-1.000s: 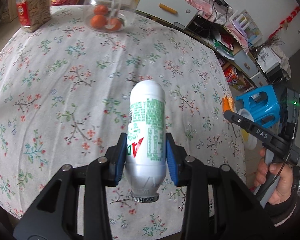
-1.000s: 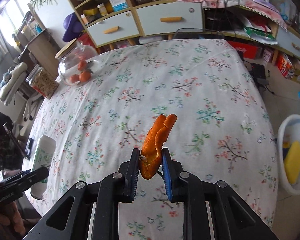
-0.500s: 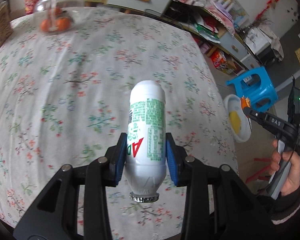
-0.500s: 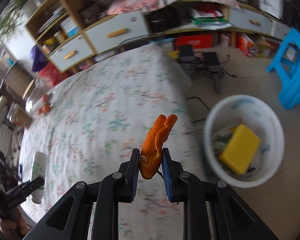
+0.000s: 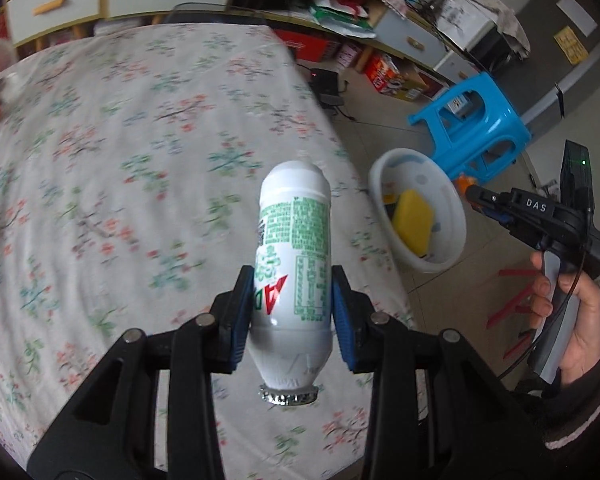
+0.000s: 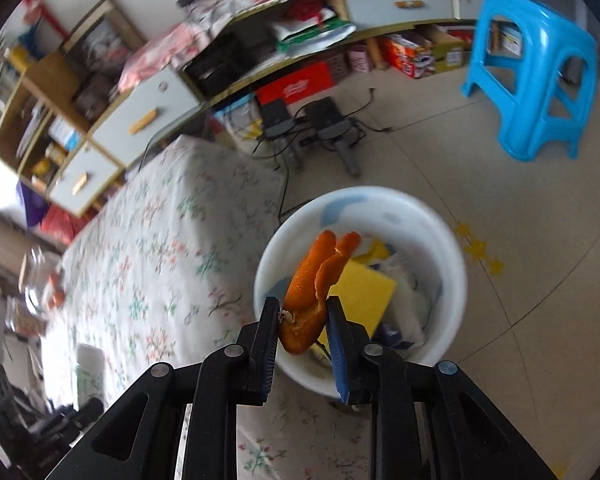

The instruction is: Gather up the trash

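My left gripper (image 5: 293, 316) is shut on a white plastic bottle (image 5: 292, 256) with green print, held above the floral tablecloth (image 5: 120, 160), its foil-rimmed mouth towards the camera. My right gripper (image 6: 303, 332) is shut on a curled orange peel (image 6: 312, 292) and holds it over the white trash bin (image 6: 444, 240) on the floor. The bin holds a yellow sponge (image 6: 360, 292) and white wrappers. In the left wrist view the bin (image 5: 452, 216) stands past the table's right edge, with the right gripper (image 5: 472, 196) just right of its rim.
A blue plastic stool (image 6: 532, 80) stands on the tiled floor beyond the bin. Black speakers and cables (image 6: 324, 128) lie by the shelves and drawers along the wall. A glass jar with oranges (image 6: 44, 284) sits on the table's far side.
Both grippers have swung right, off the table towards the bin. The right gripper, peel still held, went from above the tablecloth to over the bin. The left still holds the bottle.
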The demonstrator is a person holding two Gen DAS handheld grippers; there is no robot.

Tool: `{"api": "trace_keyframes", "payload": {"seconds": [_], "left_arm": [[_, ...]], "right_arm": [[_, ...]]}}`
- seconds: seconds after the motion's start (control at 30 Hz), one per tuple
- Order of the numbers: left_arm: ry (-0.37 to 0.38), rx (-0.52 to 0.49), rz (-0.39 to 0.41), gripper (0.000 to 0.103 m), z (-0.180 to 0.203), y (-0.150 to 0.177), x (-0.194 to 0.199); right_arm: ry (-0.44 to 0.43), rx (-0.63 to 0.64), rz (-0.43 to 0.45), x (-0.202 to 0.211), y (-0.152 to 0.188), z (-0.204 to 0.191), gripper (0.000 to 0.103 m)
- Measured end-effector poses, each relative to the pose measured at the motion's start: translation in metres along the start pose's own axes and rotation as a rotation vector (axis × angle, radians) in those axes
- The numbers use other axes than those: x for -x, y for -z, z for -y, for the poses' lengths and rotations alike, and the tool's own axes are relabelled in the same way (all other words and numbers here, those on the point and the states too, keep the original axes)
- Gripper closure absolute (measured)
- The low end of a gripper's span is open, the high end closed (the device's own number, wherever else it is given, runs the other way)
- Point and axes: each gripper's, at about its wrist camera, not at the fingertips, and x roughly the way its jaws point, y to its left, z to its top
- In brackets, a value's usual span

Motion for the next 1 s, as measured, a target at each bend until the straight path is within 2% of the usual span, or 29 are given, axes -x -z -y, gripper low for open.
{"api": "trace_keyframes", "payload": {"seconds": [0.03,0.07,0.13,0.4,0.67,0.77,0.8,0.83,0.9,1.0], "left_arm": [[0.003,-0.014,-0.004,0.064,0.009,-0.004,-0.006],[0.007,-0.025,-0.008,0.064,0.017,-0.007,-0.01],[0.015,-0.046,-0.016,0.064,0.032,-0.015,-0.021],[0.067,-0.084,-0.046,0.064,0.085,-0.04,-0.064],[0.087,-0.114,-0.071,0.064,0.12,-0.049,-0.099],[0.117,-0.125,-0.058,0.063,0.127,-0.052,-0.104],[0.119,-0.141,-0.044,0.051,0.131,-0.053,-0.103],[0.116,-0.153,-0.036,0.031,0.133,-0.053,-0.102],[0.089,-0.167,0.012,0.014,0.136,-0.052,-0.093],[0.04,-0.182,0.015,0.012,0.133,-0.048,-0.082]], "right_arm": [[-0.005,-0.022,-0.001,0.001,-0.002,0.007,0.066],[-0.019,-0.05,-0.009,0.002,-0.004,0.016,0.048],[-0.041,-0.109,0.006,0.008,-0.006,0.032,0.032],[-0.047,-0.18,0.036,0.034,-0.004,0.069,0.031],[0.016,-0.127,0.046,0.052,0.009,0.094,0.029],[0.032,-0.115,0.052,0.057,0.013,0.1,0.029],[0.035,-0.112,0.053,0.059,0.014,0.102,0.029],[0.038,-0.107,0.055,0.06,0.014,0.102,0.028],[0.043,-0.1,0.059,0.063,0.016,0.104,0.027],[0.047,-0.082,0.07,0.066,0.016,0.1,0.025]]}}
